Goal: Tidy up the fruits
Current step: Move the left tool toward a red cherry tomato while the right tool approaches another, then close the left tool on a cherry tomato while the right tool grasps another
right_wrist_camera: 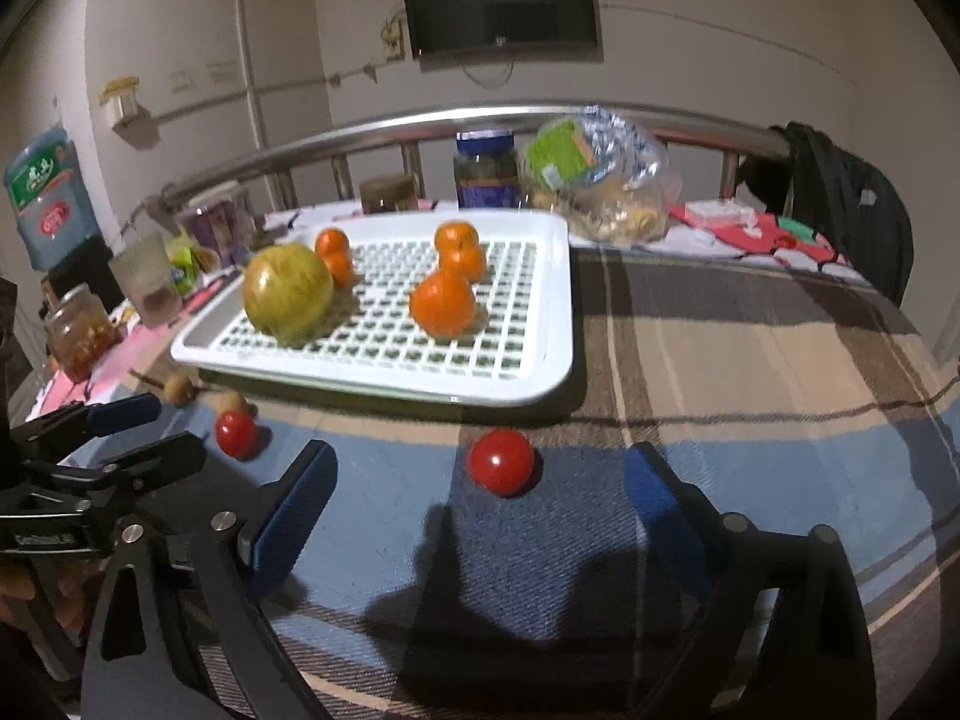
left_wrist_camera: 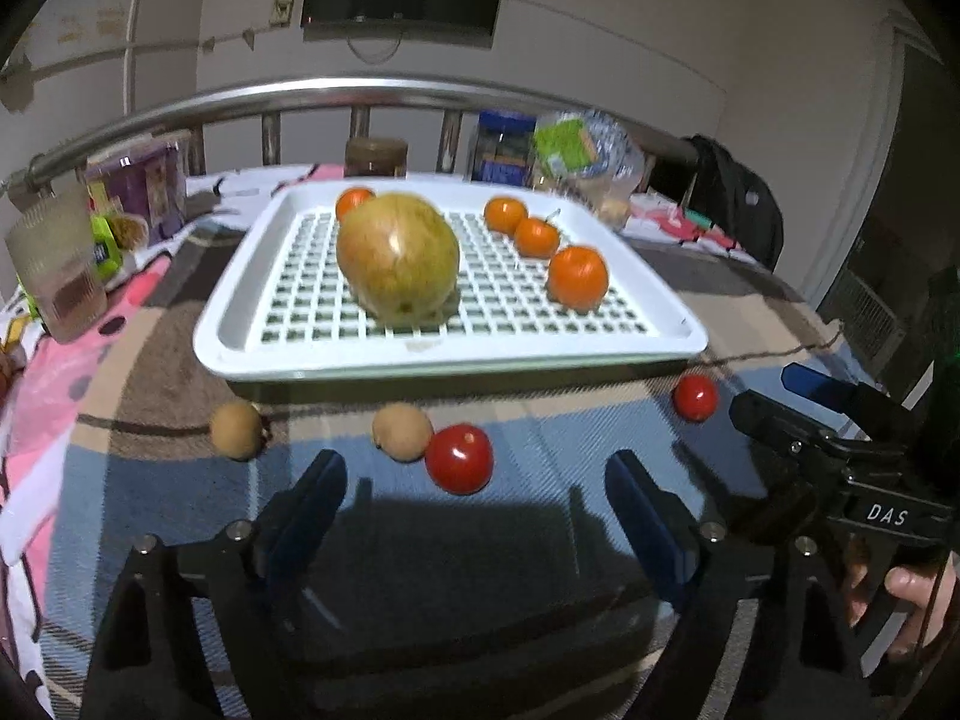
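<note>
1. Left gripper [left_wrist_camera: 474, 480]: jaws spread wide, nothing between them, held over the near edge of the plaid blanket [right_wrist_camera: 750, 360]. Right gripper [right_wrist_camera: 480, 480]: jaws likewise spread, holding nothing.
2. Loose on the blanket, in front of the tray's near edge: a red tomato [left_wrist_camera: 459, 459] touching a small brown fruit [left_wrist_camera: 401, 432]; a second brown fruit [left_wrist_camera: 236, 429] apart toward the left; a second tomato [left_wrist_camera: 695, 397] toward the right, just beyond the right gripper's fingers.
3. White slotted tray [left_wrist_camera: 240, 324] lies mid-blanket. Contents: one large yellow-green fruit [left_wrist_camera: 398, 264] left of centre; three oranges [left_wrist_camera: 578, 276] in a row along the right side; a fourth orange [left_wrist_camera: 353, 202] at the far edge, partly hidden behind the large fruit.
4. Far edge: jars [right_wrist_camera: 486, 171], a plastic bag of food [right_wrist_camera: 600, 180], a ribbed cup [left_wrist_camera: 57, 264]; labels too blurred to read.
5. Beyond: metal rail [left_wrist_camera: 360, 90], wall-mounted screen [right_wrist_camera: 501, 0].
</note>
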Demonstrator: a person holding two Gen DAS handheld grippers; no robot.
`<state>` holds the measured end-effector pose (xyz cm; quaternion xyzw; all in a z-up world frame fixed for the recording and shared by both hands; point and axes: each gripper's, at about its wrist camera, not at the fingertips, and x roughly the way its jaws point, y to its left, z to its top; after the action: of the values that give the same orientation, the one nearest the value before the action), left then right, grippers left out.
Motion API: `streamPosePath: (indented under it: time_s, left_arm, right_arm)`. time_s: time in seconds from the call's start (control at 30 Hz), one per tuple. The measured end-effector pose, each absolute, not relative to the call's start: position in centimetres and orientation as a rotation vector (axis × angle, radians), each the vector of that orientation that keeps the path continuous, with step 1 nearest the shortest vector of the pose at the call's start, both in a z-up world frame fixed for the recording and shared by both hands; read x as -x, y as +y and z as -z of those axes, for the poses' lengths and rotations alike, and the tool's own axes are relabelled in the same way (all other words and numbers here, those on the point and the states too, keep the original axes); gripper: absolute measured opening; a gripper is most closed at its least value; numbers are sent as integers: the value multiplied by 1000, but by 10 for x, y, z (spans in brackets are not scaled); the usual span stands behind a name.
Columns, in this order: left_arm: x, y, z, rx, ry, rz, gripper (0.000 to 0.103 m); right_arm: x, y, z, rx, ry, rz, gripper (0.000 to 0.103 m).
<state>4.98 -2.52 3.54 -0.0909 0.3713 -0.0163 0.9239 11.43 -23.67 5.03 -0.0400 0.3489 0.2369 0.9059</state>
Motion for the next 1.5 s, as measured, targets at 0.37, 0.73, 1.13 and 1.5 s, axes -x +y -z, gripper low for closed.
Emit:
streamPosePath:
  time_s: [0.37, 0.73, 1.13, 1.5]
  left_arm:
    - [-64, -19, -18, 238, 826, 33, 69]
    - [-70, -18, -12, 256, 849, 35, 43]
    - [-63, -15, -11, 279, 853, 60, 30]
    - [-40, -21, -26, 263, 830, 106, 30]
  right_arm:
    - [-133, -220, -24, 147, 827, -461, 64]
    - [-144, -222, -17, 106, 879, -447, 39]
    - [-142, -226, -17, 61, 890, -472, 29]
    - [-116, -224, -23, 88, 874, -482, 29]
